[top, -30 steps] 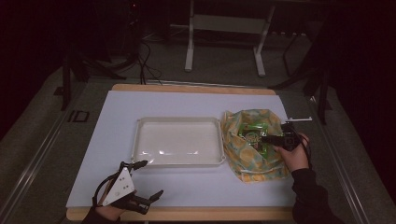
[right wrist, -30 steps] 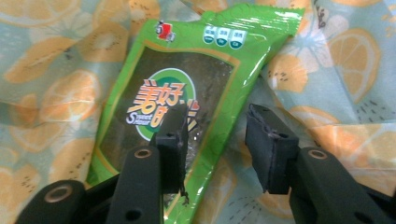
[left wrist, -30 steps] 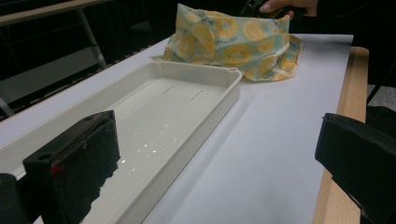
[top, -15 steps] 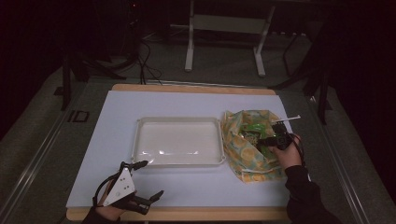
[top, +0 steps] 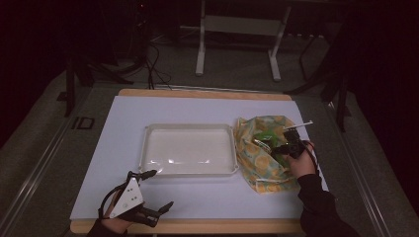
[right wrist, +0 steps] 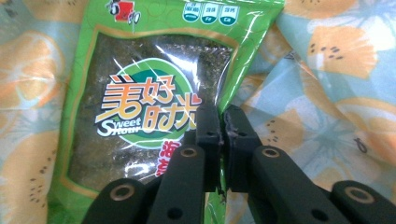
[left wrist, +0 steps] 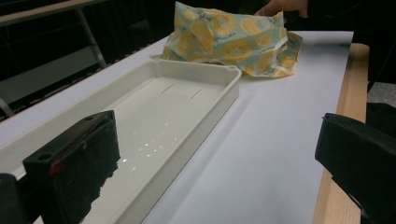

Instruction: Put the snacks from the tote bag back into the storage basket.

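The right gripper (right wrist: 220, 122) has its jaws pressed together on the right edge of a green snack packet (right wrist: 140, 102); the film of the packet runs down between the two pads, so the grip looks made. Most of the packet lies to the left of and beyond the jaws, face up, resting on the fruit-print cloth bag (right wrist: 327, 84) that spreads on both sides of them. In the high view the right gripper (top: 289, 147) sits over the open mouth of that bag (top: 257, 163), with the packet (top: 265, 139) a patch of green just ahead of the jaws.

The step in hand looks like drawing the packet out of the bag. The next move calls for lifting it free of the cloth without snagging the folds, then carrying it across to the white tray (top: 148, 148), which stands just beside the bag on the worktop (top: 197, 202). An edge pinch may let the packet swing, so a steady lift is wanted.

The tray (left wrist: 219, 100) holds nothing; its floor shows bare and glossy. It lies ahead and to the left of the left gripper (left wrist: 219, 154), whose jaws stand wide apart with nothing between them, low over the worktop. Beyond the packet, what else the bag holds cannot be told
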`<action>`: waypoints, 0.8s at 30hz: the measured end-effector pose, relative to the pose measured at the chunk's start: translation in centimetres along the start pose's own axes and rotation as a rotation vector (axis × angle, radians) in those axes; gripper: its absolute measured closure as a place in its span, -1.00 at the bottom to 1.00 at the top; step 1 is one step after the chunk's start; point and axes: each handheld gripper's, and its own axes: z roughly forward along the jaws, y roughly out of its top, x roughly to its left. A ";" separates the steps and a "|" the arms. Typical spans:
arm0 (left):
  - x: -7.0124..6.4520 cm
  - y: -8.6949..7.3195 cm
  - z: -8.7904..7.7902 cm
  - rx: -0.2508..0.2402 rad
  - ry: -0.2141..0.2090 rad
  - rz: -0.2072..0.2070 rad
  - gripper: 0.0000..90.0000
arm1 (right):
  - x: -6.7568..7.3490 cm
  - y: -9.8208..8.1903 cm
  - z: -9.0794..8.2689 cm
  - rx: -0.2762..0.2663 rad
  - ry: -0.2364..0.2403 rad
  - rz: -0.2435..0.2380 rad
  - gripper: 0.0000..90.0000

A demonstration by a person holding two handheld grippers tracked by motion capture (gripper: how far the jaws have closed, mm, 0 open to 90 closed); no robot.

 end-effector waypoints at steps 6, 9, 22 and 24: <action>0.0 0.0 0.0 -0.001 0.001 0.000 -0.99 | -0.3 -0.1 -0.4 -0.012 0.038 0.023 0.97; 0.0 0.0 0.0 0.000 0.001 0.001 -0.99 | -0.4 -0.2 -0.4 -0.014 0.043 0.027 0.97; 0.0 0.0 0.0 -0.001 0.000 0.003 -0.99 | -0.4 -0.5 -2.8 -0.081 0.054 0.037 0.98; 0.0 0.0 0.0 0.000 0.000 0.003 -0.99 | -0.5 -0.7 -3.3 -0.097 0.047 0.043 0.98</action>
